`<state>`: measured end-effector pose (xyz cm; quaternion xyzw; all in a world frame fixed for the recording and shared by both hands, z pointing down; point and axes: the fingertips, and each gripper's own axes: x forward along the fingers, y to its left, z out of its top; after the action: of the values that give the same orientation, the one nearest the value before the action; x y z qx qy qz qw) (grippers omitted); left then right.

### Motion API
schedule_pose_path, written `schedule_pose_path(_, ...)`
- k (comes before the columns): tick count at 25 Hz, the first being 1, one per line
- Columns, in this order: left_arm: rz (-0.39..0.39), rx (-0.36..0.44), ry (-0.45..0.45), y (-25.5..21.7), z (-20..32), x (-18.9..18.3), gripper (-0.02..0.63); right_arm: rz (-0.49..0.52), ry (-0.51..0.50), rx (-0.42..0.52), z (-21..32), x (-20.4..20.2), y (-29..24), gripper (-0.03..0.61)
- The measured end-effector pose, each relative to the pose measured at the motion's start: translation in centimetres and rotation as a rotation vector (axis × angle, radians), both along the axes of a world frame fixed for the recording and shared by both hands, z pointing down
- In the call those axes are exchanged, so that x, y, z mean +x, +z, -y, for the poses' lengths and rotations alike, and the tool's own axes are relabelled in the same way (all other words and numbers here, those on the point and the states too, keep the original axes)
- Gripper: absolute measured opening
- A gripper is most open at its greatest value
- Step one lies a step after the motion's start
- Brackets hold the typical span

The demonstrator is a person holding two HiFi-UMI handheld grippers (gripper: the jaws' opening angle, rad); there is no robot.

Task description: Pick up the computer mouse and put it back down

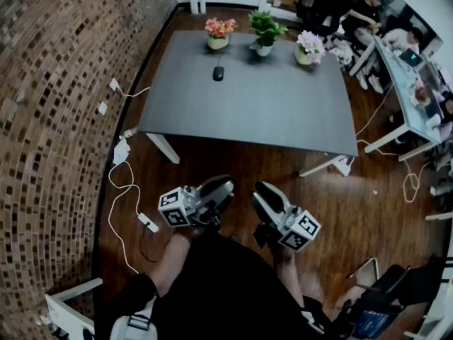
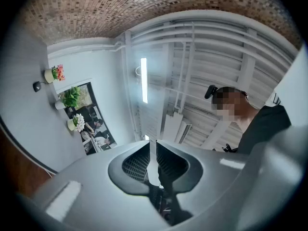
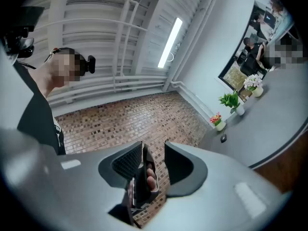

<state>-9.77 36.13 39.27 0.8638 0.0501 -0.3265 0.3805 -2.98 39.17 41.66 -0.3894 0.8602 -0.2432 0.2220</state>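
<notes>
In the head view, a wall of small brown and dark bricks (image 1: 56, 119) curves along the left side, from 7 to 11 o'clock. The floor (image 1: 375, 204) is of dark brown wooden boards. A grey rectangular table (image 1: 283, 112) on white legs stands toward 12 o'clock, and three potted plants (image 1: 265, 32) stand in a row along its far edge. A white power strip (image 1: 148, 222) lies on the floor at 8 o'clock, near the wall. At 2 o'clock there are office desks (image 1: 400, 76) with people sitting at them. A white chair (image 1: 71, 307) shows at 7 o'clock. In the left gripper view the ceiling (image 2: 216, 47) is white, with beams and pipes, and one long tube lamp (image 2: 143, 80) is lit.
</notes>
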Motion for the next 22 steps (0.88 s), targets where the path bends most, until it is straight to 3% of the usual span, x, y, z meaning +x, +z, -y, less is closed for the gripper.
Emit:
schedule_pose_path(4, 0.012, 0.007, 0.005, -0.8, 7.0, -3.1, 0.006, -0.035, -0.010, 0.000, 6.8, -4.5, -2.4, 0.121)
schedule_pose_path(13, 0.042, -0.007, -0.059, 0.7, 19.7, -9.2, 0.006, -0.095, -0.032, -0.083, 18.8, -10.5, -1.1, 0.121)
schedule_pose_path(18, 0.039, -0.043, -0.074, 2.1, 23.8, -11.6, 0.006, -0.113, -0.026, -0.122, 21.9, -12.0, -0.4, 0.121)
schedule_pose_path(22, 0.044, -0.046, -0.084, 2.4, 25.7, -11.5, 0.006, -0.117, -0.011, -0.136, 23.4, -11.2, -0.1, 0.121)
